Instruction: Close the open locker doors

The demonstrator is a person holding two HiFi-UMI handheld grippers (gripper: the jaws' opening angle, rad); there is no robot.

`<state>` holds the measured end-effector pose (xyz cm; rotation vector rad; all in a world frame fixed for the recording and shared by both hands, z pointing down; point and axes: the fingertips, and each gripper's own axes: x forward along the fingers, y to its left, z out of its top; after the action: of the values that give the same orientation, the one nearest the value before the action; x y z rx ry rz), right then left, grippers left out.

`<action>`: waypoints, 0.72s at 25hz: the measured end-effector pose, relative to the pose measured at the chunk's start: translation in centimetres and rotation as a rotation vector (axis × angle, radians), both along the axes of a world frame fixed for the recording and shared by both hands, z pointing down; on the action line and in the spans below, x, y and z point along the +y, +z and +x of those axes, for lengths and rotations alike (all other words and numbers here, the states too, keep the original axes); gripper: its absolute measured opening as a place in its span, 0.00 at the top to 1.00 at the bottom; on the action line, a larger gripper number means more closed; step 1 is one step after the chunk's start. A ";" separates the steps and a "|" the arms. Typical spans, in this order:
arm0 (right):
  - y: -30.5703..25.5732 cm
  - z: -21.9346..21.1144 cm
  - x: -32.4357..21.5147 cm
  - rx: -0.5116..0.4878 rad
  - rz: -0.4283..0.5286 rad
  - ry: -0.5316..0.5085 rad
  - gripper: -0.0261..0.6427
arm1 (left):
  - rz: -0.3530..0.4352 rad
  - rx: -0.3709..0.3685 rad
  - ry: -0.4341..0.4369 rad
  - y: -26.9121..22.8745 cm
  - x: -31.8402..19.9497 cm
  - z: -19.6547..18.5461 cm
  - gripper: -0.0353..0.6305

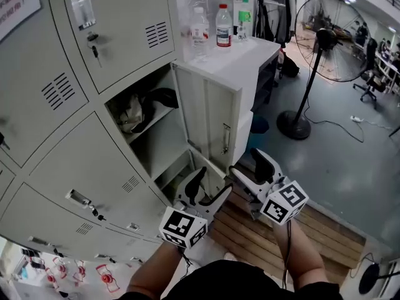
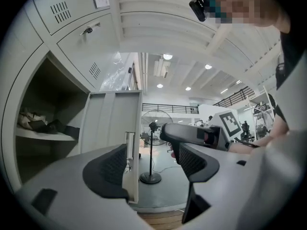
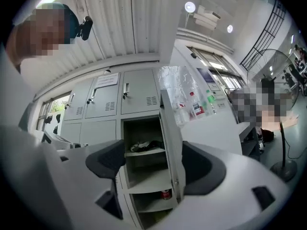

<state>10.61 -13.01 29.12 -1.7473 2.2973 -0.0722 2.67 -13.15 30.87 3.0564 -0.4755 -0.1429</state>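
The open locker door [image 1: 209, 114] stands upright, long axis vertical, swung out from the locker bank [image 1: 125, 36] toward you, just ahead of both grippers. A white cabinet [image 1: 250, 61] carrying bottles [image 1: 224, 25] stands just behind the door, which is pale grey with a slim metal handle [image 1: 225, 139]. Your left gripper [image 1: 209, 186] and right gripper [image 1: 251, 167] both have jaws wide apart, gripping nothing.

- The locker door [image 1: 209, 114] stands wide open, a dark-and-pale bundle [image 1: 140, 108] on the shelf inside.
- The left gripper [image 1: 214, 181] and right gripper [image 1: 245, 161] sit side by side low by that door, jaws spread, nothing held.
- Bottles [image 1: 224, 27] stand on the white cabinet [image 1: 250, 61].
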 end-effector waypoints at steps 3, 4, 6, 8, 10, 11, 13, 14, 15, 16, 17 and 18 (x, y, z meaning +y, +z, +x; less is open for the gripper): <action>1.1 1.2 -0.9 -0.008 -0.022 -0.020 0.43 | -0.011 -0.006 -0.033 0.4 0.0 0.5 0.43; 1.4 1.5 -1.3 -0.009 -0.029 -0.030 0.44 | -0.014 -0.009 -0.047 0.6 -0.1 0.5 0.43; 2.1 1.8 -2.3 -0.010 -0.040 -0.053 0.45 | -0.017 -0.017 -0.078 1.1 -0.4 0.3 0.43; 2.6 2.0 -3.5 -0.009 -0.045 -0.077 0.46 | -0.021 -0.026 -0.110 1.7 -0.8 0.1 0.43; 2.9 2.2 -4.5 -0.010 -0.046 -0.098 0.48 | -0.026 -0.033 -0.145 2.1 -1.1 -0.2 0.43; 2.9 2.4 -5.0 -0.012 -0.045 -0.107 0.49 | -0.029 -0.036 -0.162 2.3 -1.3 -0.4 0.43; 3.1 2.6 -5.9 -0.016 -0.042 -0.125 0.51 | -0.032 -0.042 -0.196 2.6 -1.6 -0.7 0.43; 3.1 2.7 -6.3 -0.019 -0.040 -0.134 0.52 | -0.031 -0.045 -0.213 2.7 -1.8 -0.9 0.43; 3.1 2.8 -6.7 -0.023 -0.038 -0.144 0.52 | -0.031 -0.048 -0.228 2.8 -1.9 -1.1 0.43; 3.1 2.9 -7.1 -0.025 -0.036 -0.152 0.53 | -0.030 -0.049 -0.242 2.9 -2.1 -1.2 0.43; 3.1 3.0 -7.5 -0.028 -0.034 -0.161 0.54 | -0.030 -0.049 -0.255 3.0 -2.3 -1.3 0.43; 3.1 3.1 -7.8 -0.031 -0.032 -0.170 0.55 | -0.030 -0.049 -0.267 3.0 -2.4 -1.3 0.43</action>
<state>13.68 -20.80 32.24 -1.5512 2.4300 -0.1670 1.34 -15.59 33.88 2.9579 -0.8796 -0.0685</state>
